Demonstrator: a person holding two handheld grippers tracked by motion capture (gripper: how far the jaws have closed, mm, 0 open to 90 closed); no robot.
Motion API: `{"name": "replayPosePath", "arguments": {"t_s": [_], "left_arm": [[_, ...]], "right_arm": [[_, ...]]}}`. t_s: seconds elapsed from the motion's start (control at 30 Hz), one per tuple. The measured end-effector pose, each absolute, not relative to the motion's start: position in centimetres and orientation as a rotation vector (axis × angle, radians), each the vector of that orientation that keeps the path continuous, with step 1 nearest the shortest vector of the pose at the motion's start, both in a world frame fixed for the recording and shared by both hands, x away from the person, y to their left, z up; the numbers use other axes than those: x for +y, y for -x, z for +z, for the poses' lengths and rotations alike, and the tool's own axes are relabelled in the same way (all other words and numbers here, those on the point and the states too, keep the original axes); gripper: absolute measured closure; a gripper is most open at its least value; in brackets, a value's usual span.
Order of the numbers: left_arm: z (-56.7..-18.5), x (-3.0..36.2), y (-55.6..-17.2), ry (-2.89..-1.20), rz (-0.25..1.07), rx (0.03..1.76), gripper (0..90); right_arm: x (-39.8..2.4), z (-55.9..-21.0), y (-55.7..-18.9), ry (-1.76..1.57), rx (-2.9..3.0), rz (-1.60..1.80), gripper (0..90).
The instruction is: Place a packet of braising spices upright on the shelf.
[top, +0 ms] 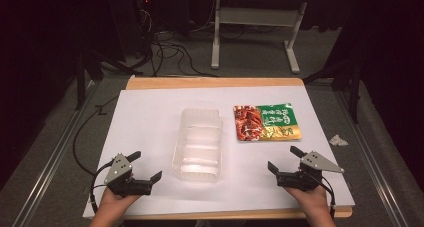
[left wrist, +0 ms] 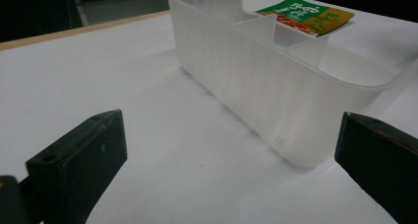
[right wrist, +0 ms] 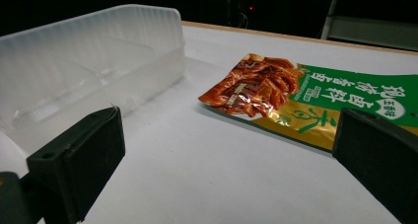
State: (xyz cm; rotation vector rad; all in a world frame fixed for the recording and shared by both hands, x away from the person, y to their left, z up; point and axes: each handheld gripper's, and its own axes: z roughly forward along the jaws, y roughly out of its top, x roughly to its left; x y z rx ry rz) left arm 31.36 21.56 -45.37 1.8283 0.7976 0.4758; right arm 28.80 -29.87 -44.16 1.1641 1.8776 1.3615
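Observation:
A clear plastic bin (top: 198, 142) with inner dividers stands in the middle of the white table sheet (top: 145, 117). To its right lies a flat food pouch (top: 266, 122), green and gold with a picture of red meat. My left gripper (top: 147, 166) rests open near the front left, with the bin (left wrist: 266, 76) a short way ahead and to its right. My right gripper (top: 283, 158) is open at the front right, just short of the pouch (right wrist: 300, 95), with the bin (right wrist: 84, 71) to its left. Nothing is between either pair of jaws.
A crumpled scrap (top: 338, 140) lies off the sheet's right edge. The wooden table edge (top: 215, 82) shows at the back. Beyond it are a white table frame (top: 255, 22) and loose cables (top: 165, 47) on the floor.

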Motion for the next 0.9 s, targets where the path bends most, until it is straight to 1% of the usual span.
{"name": "replayPosePath", "arguments": {"t_s": [0.2, 0.53, 0.67, 0.9], "left_arm": [[-45.4, 21.5, -31.4, -1.833, 0.463, 0.796, 0.1], [-45.2, 21.8, -31.3, -1.810, 0.496, 0.790, 0.3], [-45.1, 22.1, -31.3, -1.804, 0.477, 0.760, 1.3], [-45.0, 22.1, -31.3, -1.800, 0.486, 0.760, 0.6]], "right_arm": [[-30.0, -44.1, -29.2, -1.137, 1.936, 1.255, 0.0], [-30.5, -44.6, -29.9, -1.158, 1.921, 1.259, 0.2], [-30.7, -45.0, -30.2, -1.201, 1.905, 1.260, 1.5], [-31.5, -45.3, -32.0, -1.274, 1.884, 1.224, 1.6]]}}
